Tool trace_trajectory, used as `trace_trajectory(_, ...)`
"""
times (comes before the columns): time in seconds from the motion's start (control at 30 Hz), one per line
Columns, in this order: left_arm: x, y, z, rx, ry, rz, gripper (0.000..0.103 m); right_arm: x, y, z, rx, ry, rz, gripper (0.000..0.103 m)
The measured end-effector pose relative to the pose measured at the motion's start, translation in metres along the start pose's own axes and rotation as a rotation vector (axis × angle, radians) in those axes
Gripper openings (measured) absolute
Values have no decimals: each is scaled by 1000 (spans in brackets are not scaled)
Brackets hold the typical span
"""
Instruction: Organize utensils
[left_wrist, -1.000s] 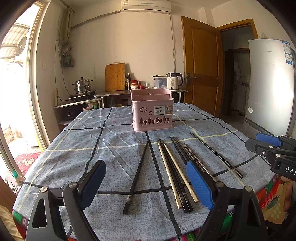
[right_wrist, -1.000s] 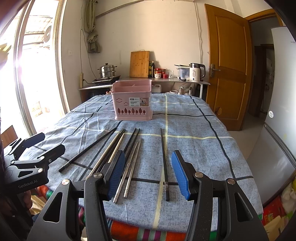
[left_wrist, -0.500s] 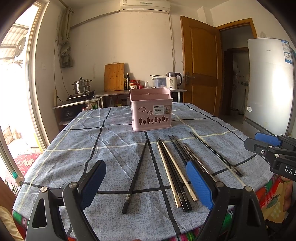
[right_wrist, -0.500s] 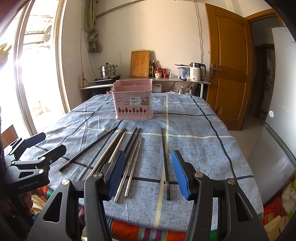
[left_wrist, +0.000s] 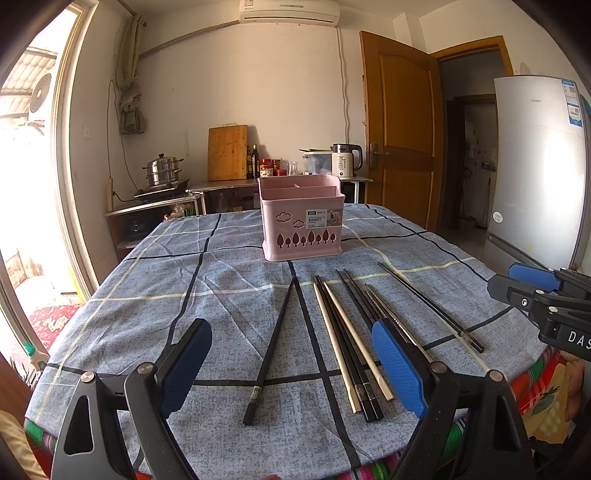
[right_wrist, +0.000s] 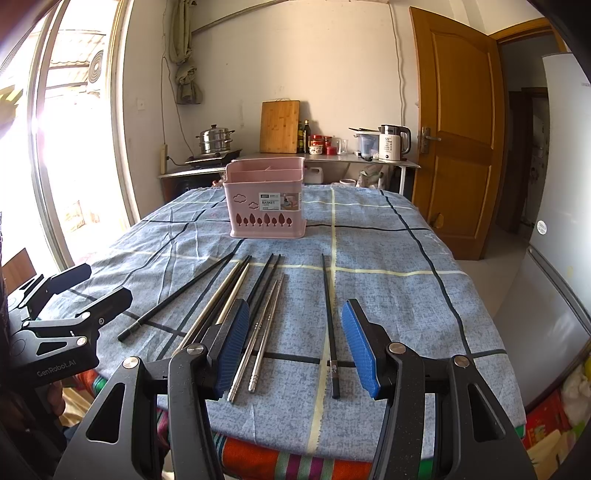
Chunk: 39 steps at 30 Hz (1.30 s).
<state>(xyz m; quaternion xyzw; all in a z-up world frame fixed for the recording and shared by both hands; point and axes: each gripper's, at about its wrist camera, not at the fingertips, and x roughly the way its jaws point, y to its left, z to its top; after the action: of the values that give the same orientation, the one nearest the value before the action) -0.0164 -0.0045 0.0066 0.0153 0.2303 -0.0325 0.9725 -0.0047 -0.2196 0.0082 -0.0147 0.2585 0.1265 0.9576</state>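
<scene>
Left wrist view
Left claw: spread wide, empty.
Chopsticks: flat on bench, long axes toward pink basket.

Right wrist view
Right claw: spread, empty.
Single black chopstick: between its pads, pointing away.

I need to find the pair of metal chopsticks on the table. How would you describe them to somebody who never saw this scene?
Start at the pink basket on the blue checked tablecloth and look nearer, to the row of chopsticks. The metal chopsticks lie between the right gripper's open fingers, the only shiny silver pair among black and pale ones.
</scene>
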Motion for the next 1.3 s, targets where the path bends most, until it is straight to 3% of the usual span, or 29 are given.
trace_trajectory(0.17, 2, 0, 0, 4, 6, -6, 89, 1, 0, 0, -1, -3, -6, 54)
trace_trajectory(0.37, 17, 5, 4, 1, 50, -68, 89, 11, -6, 4, -1, 12, 5, 54)
trace_trajectory(0.63, 64, 6, 15, 74, 127, -49, 89, 40, -13, 13, -4, 46, 10, 54)
trace_trajectory(0.97, 139, 22, 36, 59, 291, -90, 85, 89, -32, 38, -6, 113, -18, 54)
trace_trajectory(1.17, 182, 21, 49, 73, 378, -121, 76, 131, -42, 50, -19, 213, -20, 53)
trace_trajectory(1.3, 202, 16, 49, 77, 428, -146, 56, 164, -46, 52, -16, 303, -4, 48)
